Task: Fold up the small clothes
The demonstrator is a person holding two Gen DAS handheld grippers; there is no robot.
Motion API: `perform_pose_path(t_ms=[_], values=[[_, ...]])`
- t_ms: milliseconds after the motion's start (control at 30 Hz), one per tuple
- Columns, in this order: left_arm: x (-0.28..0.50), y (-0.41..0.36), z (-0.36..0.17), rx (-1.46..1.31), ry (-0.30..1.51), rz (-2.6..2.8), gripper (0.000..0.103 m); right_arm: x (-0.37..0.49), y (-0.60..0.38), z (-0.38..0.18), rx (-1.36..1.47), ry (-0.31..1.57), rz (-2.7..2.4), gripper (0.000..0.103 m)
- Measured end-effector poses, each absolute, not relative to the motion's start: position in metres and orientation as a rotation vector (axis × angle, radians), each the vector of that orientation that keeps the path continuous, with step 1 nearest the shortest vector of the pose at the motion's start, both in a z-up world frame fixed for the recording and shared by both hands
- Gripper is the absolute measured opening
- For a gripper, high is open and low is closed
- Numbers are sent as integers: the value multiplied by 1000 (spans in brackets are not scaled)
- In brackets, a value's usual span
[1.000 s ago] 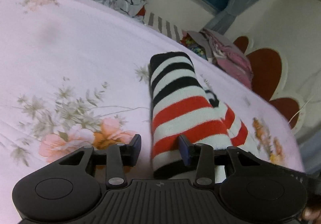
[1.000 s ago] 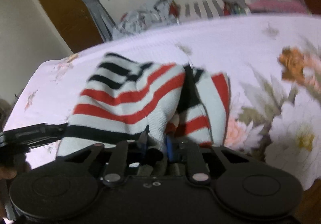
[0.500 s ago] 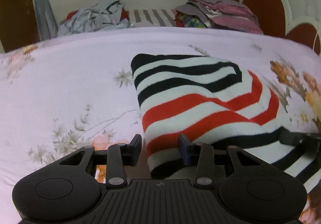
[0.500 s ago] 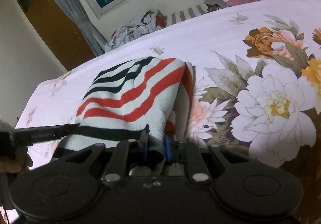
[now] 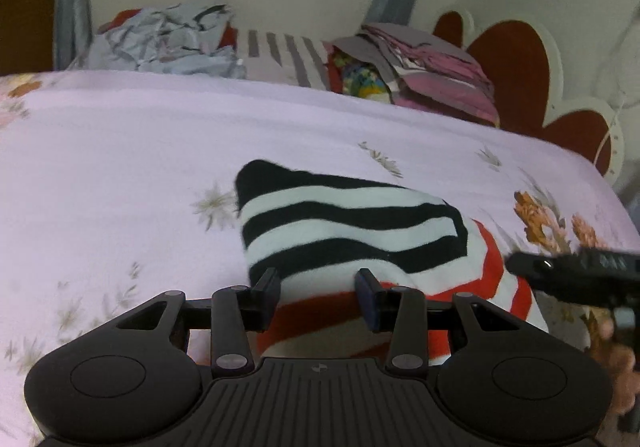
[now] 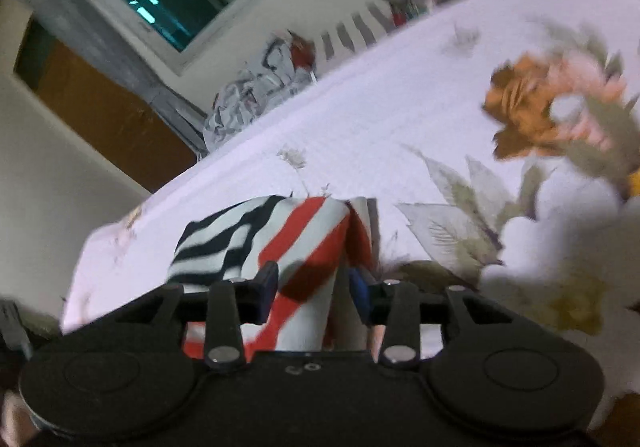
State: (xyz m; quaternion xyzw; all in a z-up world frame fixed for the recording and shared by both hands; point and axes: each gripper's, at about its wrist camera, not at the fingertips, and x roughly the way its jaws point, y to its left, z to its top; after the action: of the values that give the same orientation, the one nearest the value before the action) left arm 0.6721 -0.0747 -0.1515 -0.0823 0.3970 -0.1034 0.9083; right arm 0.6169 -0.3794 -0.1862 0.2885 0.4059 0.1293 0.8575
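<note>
Right, up close the left gripper (image 5: 316, 295) hangs with its jaws spread, the near red-striped edge of the striped knit garment (image 5: 360, 239) lying between them, and no pad seems to press on it. Beside it, the right gripper (image 6: 312, 287) has just been opening; its jaws now stand apart with the red and white fold between them, apparently loose, though blur makes that hard to swear to. The garment lies folded over on the floral bedsheet (image 5: 120, 151), towards the near edge of the bed. It looks light, soft and floppy, a knit that will sag and stretch rather than hold a crease, so I'd pinch it at a doubled edge or corner, where the layers give some body. Seen from the left wrist, its long axis runs across the bed, black-banded end to the left, red bands to the right. Further back sit a crumpled heap of grey clothes (image 5: 168, 39) and a folded pink stack (image 5: 436, 71).
</note>
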Motion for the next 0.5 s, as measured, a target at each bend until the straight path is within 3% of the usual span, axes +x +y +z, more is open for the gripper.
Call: perform_pose_path(t_ms=[67,100,133,233,300,500], values=[[677,-79,-153,-150,839,-221,41,627,-377,-190,616,874,307,32],[678,-80,-153,-145,839,-227,41,628,-375,-190,593,867,313,16],[678,-80,-153,-144,832,-238,41,625,-372,-184,533,829,317,10],[679,-85,-157,-129,827,-294,41,607,-354,-171,296,715,315,8],[681,-93,-166,-47,858,-261,41,607,-347,-181,211,741,305,8],[676,-112,-164,85,850,-226,41,612,-345,-190,195,794,299,9]])
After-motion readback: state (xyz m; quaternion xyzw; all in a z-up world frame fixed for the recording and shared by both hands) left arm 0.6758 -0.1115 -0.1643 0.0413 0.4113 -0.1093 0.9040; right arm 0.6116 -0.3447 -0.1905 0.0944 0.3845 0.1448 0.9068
